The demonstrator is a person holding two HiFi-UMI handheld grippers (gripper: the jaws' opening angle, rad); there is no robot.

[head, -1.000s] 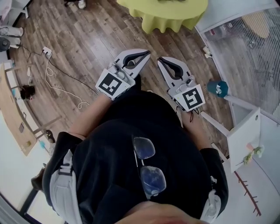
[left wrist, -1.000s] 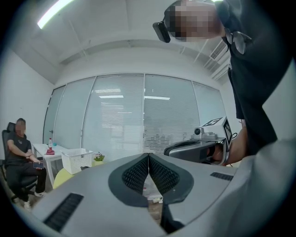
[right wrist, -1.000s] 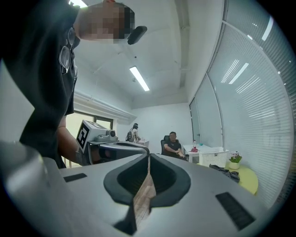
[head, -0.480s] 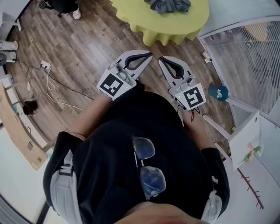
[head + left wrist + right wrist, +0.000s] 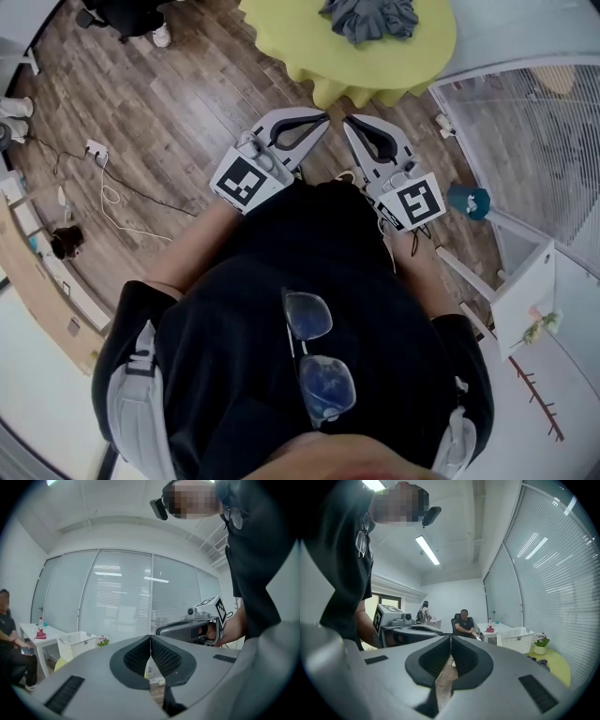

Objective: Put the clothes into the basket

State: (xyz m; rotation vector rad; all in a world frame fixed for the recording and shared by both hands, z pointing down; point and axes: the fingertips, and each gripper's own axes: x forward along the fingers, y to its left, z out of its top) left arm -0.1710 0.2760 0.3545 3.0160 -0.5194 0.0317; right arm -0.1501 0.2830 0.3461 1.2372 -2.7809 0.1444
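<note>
- Your left gripper (image 5: 322, 116): jaws pressed fully together, nothing between them; tips just short of the near edge of the yellow-green table (image 5: 403, 66).
- Your right gripper (image 5: 346, 120): jaws likewise closed and empty; same near edge, beside the left gripper.
- Grey clothes (image 5: 367, 17): heaped on the table top.
- White basket (image 5: 516, 638): near the table, away from the clothes.

Dark grey clothes (image 5: 367, 19) are seen on a bench (image 5: 412, 66) draped in yellow-green. The basket (image 5: 514, 638) is white latticework. The floor (image 5: 178, 103) is brown wood-grain. The left hand-held gripper (image 5: 323, 116) and right hand-held gripper (image 5: 347, 120) are light grey, black-padded, with black-and-white square markers.
</note>
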